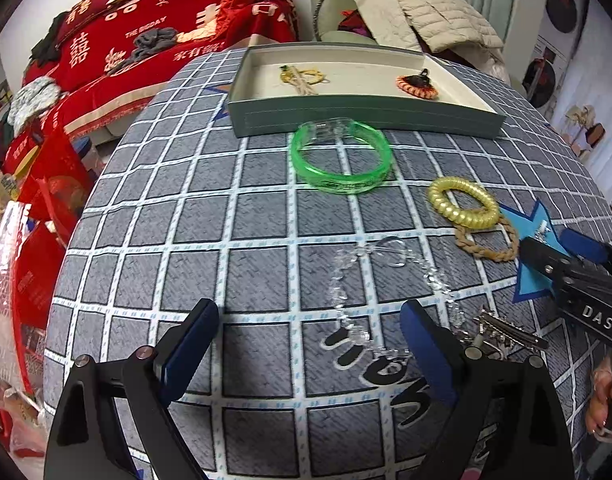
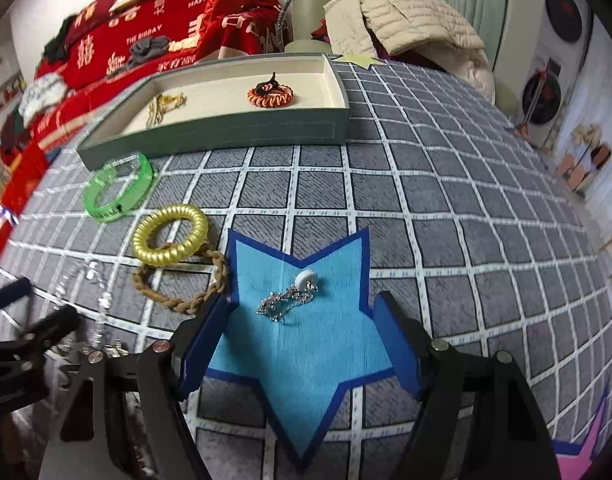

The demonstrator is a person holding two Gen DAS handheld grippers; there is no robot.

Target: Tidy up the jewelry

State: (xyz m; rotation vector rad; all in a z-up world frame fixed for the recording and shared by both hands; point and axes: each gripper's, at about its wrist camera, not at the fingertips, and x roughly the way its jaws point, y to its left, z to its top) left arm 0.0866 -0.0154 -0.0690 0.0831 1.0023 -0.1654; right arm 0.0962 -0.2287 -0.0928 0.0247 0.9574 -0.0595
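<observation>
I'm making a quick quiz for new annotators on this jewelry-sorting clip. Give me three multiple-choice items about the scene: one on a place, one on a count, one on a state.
1. Where does the small silver chain lie?
A. in the tray
B. on the blue star
C. inside the green bracelet

2. How many pieces already lie in the tray?
A. two
B. four
C. none

3. How are the right tool's fingers?
A. clamped on the yellow hair tie
B. shut and empty
C. apart, holding nothing

Answers:
1 B: the silver chain rests on the blue star, between the fingers of the right tool.
2 A: the tray holds only an orange hair tie and a yellow piece.
3 C: its fingers stand either side of the chain without touching it; the yellow hair tie lies apart on the cloth.
</observation>
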